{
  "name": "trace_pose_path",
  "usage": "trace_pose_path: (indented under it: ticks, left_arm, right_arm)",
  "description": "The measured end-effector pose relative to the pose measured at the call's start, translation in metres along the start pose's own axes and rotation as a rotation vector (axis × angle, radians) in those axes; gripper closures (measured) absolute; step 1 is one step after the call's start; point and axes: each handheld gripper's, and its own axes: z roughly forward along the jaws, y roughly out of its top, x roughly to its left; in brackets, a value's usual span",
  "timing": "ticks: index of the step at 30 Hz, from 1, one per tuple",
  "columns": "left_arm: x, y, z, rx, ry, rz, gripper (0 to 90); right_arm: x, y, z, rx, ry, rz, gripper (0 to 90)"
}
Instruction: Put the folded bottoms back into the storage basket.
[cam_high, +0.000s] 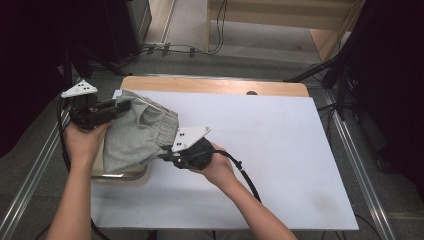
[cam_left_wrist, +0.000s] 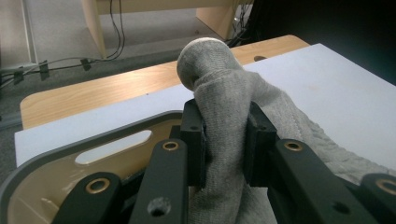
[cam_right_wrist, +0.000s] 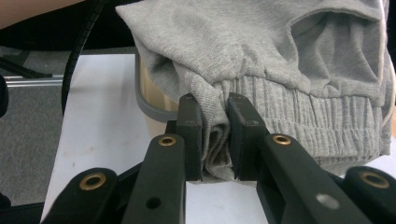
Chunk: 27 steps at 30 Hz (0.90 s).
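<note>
Grey knitted cotton garment (cam_high: 137, 132), sweat-style with a ribbed elastic band, hangs bunched between the two grippers over the left end of the white table sheet (cam_high: 280, 150), partly above a beige plastic tray with a grey rim (cam_high: 122, 175) at the table's left edge. In the high view its long axis runs roughly from ten o'clock down to four o'clock, one end at each tool.

At the ten o'clock end, the left gripper (cam_high: 120, 106) is clamped on a thick fold of the cloth; the left gripper view shows the fabric (cam_left_wrist: 226, 140) squeezed between both black jaws, with a rounded knob of it rising above them and the tray (cam_left_wrist: 56, 158) just below. At the four o'clock end, the right gripper (cam_high: 167, 156) pinches the ribbed band; the right gripper view shows the jaws closed on a doubled edge of it (cam_right_wrist: 215, 140), the rest of the garment spreading up and to the right, the tray's rim (cam_right_wrist: 144, 105) behind.

Both tools have equal claim on the cloth, so my judgement is that the coming move turns on this diagonal: pulling the ends apart along it would stretch the garment flat, and swinging the right end towards three o'clock would lay it across the open sheet. The right hand (cam_high: 220, 167) sits nearer the bare table; the left hand (cam_high: 82, 137) sits over the tray side.
</note>
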Motion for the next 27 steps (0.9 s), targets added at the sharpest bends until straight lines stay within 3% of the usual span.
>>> trace_pose_path:
  ticks: [27]
  left_arm:
    - [0.027,-0.007,-0.018,-0.012,0.031,-0.024,74.0]
  right_arm:
    - [0.006,0.023,0.032,0.013,0.023,-0.016,74.4]
